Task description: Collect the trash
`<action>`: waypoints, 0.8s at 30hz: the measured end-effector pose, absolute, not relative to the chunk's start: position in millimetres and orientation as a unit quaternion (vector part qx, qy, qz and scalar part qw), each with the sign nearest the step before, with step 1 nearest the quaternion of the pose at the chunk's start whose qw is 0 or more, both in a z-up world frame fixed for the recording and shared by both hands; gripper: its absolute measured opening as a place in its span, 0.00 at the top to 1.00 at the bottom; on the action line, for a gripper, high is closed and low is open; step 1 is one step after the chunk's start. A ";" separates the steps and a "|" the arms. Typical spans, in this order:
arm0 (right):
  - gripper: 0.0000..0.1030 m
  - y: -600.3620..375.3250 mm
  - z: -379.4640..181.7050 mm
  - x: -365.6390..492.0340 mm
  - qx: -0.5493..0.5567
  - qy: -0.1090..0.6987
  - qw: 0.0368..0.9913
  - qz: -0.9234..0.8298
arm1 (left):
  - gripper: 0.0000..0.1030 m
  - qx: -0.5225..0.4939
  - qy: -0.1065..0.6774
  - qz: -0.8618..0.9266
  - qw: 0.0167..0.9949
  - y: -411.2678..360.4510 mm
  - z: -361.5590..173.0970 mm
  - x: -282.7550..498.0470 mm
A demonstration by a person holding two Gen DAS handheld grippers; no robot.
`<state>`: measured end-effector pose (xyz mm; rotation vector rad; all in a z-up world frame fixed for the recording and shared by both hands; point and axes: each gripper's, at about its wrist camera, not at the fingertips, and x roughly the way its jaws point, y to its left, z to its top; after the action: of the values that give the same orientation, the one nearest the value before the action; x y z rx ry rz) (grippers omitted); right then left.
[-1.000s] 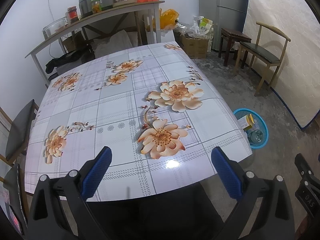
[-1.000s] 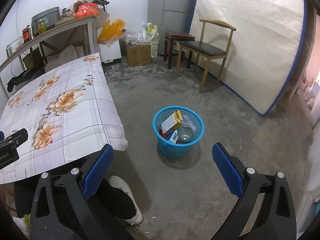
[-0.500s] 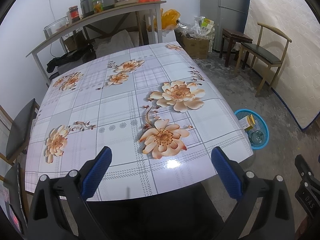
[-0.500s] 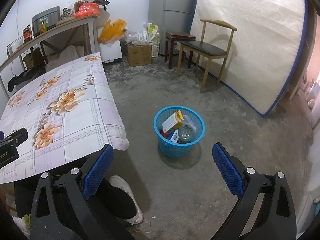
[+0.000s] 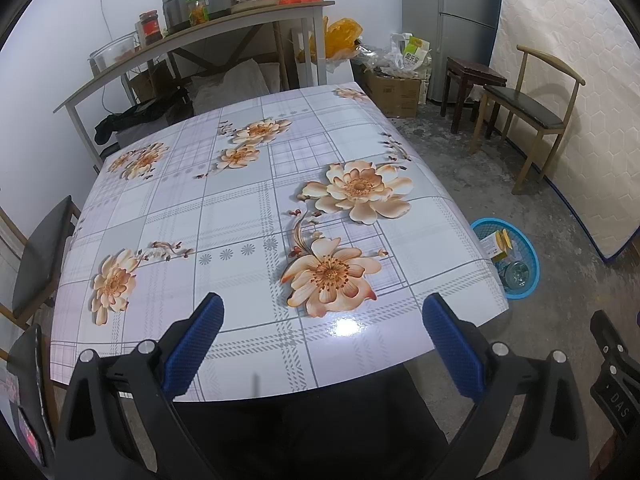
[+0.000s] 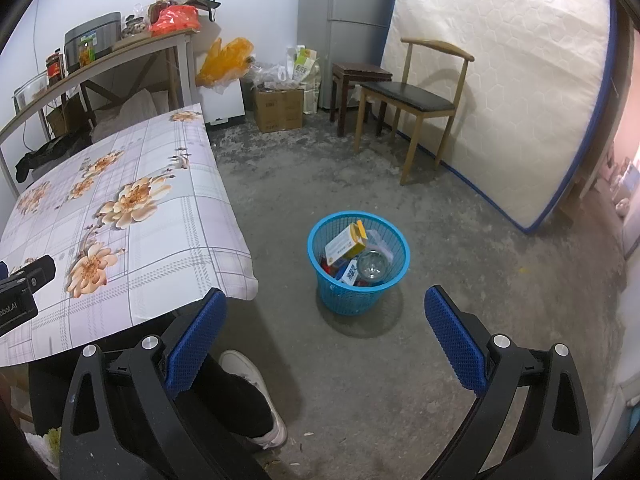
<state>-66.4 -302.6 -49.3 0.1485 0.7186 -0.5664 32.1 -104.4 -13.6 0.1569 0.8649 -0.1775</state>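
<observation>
Blue mesh plastic forms the single basket [image 6: 358, 276] standing on the concrete floor [image 6: 460, 240], ahead of the right gripper [image 6: 326, 336] and roughly centred between its two fingers. Inside it lie one white-and-yellow carton [image 6: 346, 240], one clear glass jar [image 6: 371, 265] and one small blue-and-white packet [image 6: 350, 273]; something red sits lower down, too hidden to tell. The right gripper is released, its two blue pads [image 6: 197, 340] spread wide with nothing between them, held above the floor and tilted down toward the basket. To its left is one table [image 6: 120, 216] under a floral cloth, and below the left finger one white shoe [image 6: 256, 392] and a dark trouser leg [image 6: 224, 396] of the person.

The left gripper [image 5: 322, 346] is likewise spread wide and holds nothing, its two blue pads [image 5: 194, 346] hovering over the near edge of the table [image 5: 240, 220], angled down at the cloth. The same basket [image 5: 516, 256] appears on the floor off to its right, beyond the table's corner, well apart from the fingers. Far ahead of the tongs stand one wooden chair [image 5: 532, 116], one dark stool [image 5: 472, 80] and one long shelf table [image 5: 192, 46] loaded with jars and a cooker. Another chair [image 5: 38, 256] stands to the left.
</observation>
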 end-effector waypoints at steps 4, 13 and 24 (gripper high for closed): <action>0.08 -303.2 -49.2 -65.3 0.071 0.347 0.895 -0.272 | 0.05 0.076 0.418 -0.085 0.901 -104.7 -13.7 32.2; 0.08 -303.5 -49.0 -65.4 0.072 0.347 0.895 -0.271 | 0.05 0.076 0.417 -0.085 0.902 -104.0 -13.1 32.2; 0.08 -304.5 -48.9 -65.4 0.072 0.347 0.895 -0.271 | 0.05 0.076 0.418 -0.086 0.901 -104.6 -13.3 32.2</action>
<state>-65.4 -304.5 -48.9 0.1495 0.7198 -0.5617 32.2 -104.6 -13.3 0.1582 0.8638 -0.1774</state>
